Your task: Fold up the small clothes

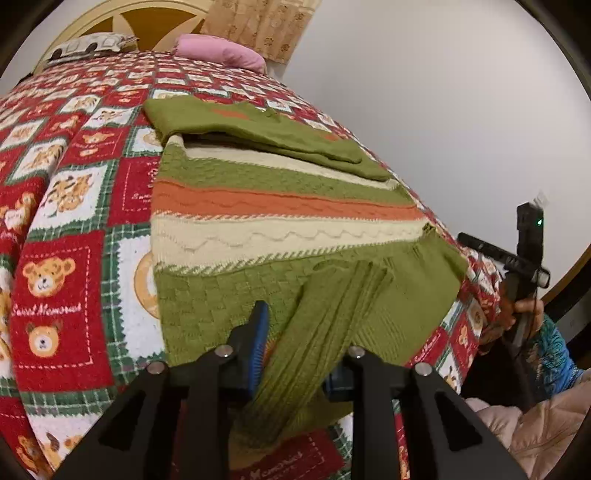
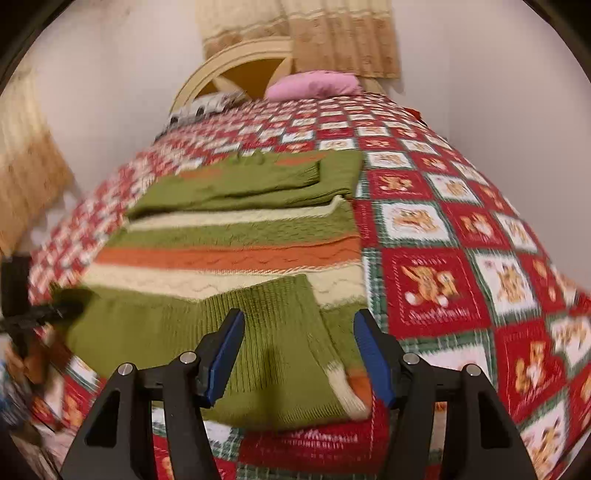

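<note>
A small green knit sweater [image 1: 280,206] with cream and orange stripes lies flat on the bed, one sleeve folded across its top. It also shows in the right wrist view [image 2: 236,236]. My left gripper [image 1: 295,350] is open, with the ribbed green sleeve end [image 1: 314,332] lying between its blue pads above the sweater's near edge. My right gripper [image 2: 299,354] is open over the near green hem, with a cream and orange cuff [image 2: 351,384] by its right pad. The right gripper shows at the bed's right edge in the left wrist view [image 1: 524,266].
The bed is covered by a red, green and white teddy-bear quilt [image 1: 62,266]. A pink pillow [image 1: 225,51] and a patterned pillow [image 1: 88,44] lie at the headboard. White walls flank the bed. A curtain [image 2: 340,33] hangs behind the headboard.
</note>
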A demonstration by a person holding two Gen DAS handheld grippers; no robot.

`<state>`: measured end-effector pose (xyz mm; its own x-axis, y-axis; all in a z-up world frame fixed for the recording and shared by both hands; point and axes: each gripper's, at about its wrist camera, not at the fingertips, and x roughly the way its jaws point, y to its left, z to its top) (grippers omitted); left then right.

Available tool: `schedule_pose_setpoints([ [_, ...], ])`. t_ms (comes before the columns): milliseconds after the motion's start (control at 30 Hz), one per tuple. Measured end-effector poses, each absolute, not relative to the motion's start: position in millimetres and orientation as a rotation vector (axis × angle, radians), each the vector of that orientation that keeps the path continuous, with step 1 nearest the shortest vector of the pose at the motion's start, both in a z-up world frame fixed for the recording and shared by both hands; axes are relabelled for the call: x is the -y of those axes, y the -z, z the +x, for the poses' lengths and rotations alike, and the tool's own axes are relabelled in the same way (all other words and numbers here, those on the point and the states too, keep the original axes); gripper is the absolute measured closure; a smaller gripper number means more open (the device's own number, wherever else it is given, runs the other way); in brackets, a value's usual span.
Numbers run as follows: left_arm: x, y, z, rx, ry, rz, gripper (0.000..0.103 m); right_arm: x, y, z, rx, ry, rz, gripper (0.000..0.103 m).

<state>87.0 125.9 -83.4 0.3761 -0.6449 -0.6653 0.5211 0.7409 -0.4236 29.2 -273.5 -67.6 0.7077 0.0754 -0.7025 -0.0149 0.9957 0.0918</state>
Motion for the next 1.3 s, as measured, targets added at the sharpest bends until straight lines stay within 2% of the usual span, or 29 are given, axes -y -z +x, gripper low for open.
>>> schedule_pose_setpoints([
  [100,-124,83,86,-0.916,0.737,-0.138,0.077,257,81,48,-0.831,-0.051,-0.018,0.041],
  [233,-119,82,84,-0.904,0.738,-0.113,0.064,248,97,56,-0.851,-0.041,-0.087,0.041],
  [300,-117,82,82,-0.891,0.730,-0.104,0.062,246,98,53,-0.848,-0.062,-0.085,0.056],
  [367,-114,82,79,-0.875,0.716,-0.087,0.066,245,95,49,-0.851,-0.087,-0.074,0.085],
  [400,-113,81,77,-0.868,0.702,-0.078,0.068,243,94,48,-0.852,-0.087,-0.081,0.088],
  [433,-113,80,77,-0.869,0.697,-0.080,0.080,242,91,45,-0.849,-0.082,-0.092,0.092],
  [467,-114,80,77,-0.881,0.705,-0.092,0.092,241,88,43,-0.847,-0.081,-0.090,0.093],
  [567,-116,74,77,-0.887,0.702,-0.104,0.094,244,70,38,-0.809,-0.094,-0.035,0.093],
  [767,-119,41,96,-0.833,0.669,-0.131,0.094,253,27,45,-0.691,-0.097,0.069,0.093],
  [1300,-124,13,190,-0.807,0.523,-0.238,0.094,258,-7,105,-0.613,0.018,0.038,0.093],
])
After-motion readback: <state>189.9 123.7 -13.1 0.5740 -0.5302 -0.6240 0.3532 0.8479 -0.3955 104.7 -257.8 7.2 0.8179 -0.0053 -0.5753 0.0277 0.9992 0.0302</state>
